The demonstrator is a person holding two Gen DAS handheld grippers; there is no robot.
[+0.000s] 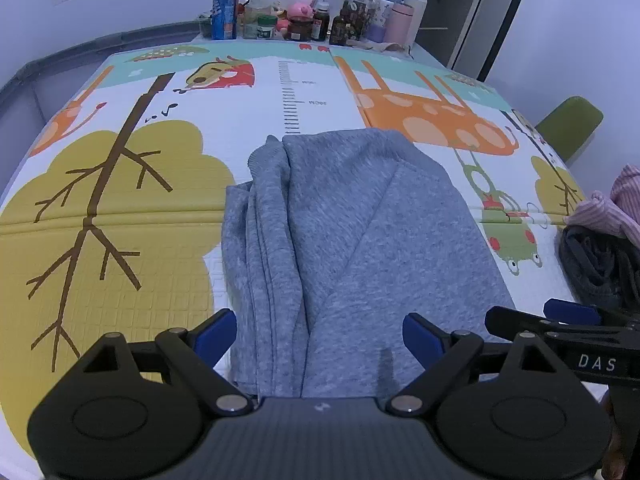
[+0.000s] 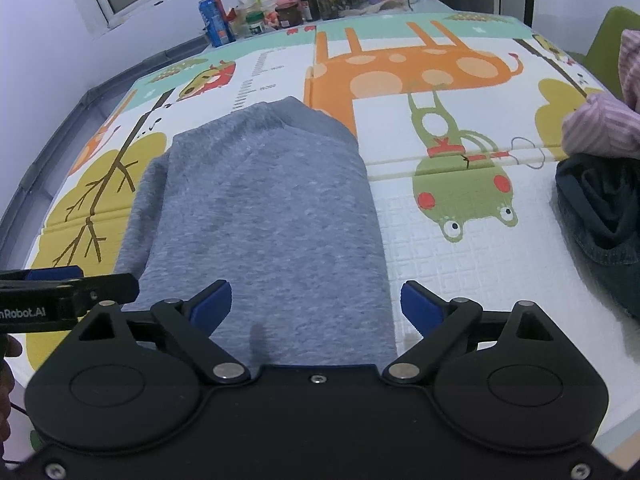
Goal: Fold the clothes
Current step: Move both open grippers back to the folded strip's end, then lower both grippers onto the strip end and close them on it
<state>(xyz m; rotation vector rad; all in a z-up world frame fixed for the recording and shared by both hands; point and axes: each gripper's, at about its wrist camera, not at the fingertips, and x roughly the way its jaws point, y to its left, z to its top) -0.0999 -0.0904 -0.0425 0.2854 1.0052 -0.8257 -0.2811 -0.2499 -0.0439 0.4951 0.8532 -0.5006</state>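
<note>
Grey sweater (image 1: pixel 352 240), folded lengthwise into a narrow strip, lies on the cartoon play mat (image 1: pixel 120 240). Left gripper (image 1: pixel 320 334) and right gripper (image 2: pixel 316 306) hover over its near end, jaws wide, holding nothing. A crosswise fold likely remains; the dark garment (image 2: pixel 600 220) and pink striped garment (image 2: pixel 600 128) at right wait unfolded.

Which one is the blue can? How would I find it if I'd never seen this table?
Look to the far edge of the cartoon play mat, where a crowd of bottles and jars stands by the wall. The blue can is at the left end of that crowd. It is the only tall, bright blue thing there; its neighbours are glass jars and pastel bottles.
</note>
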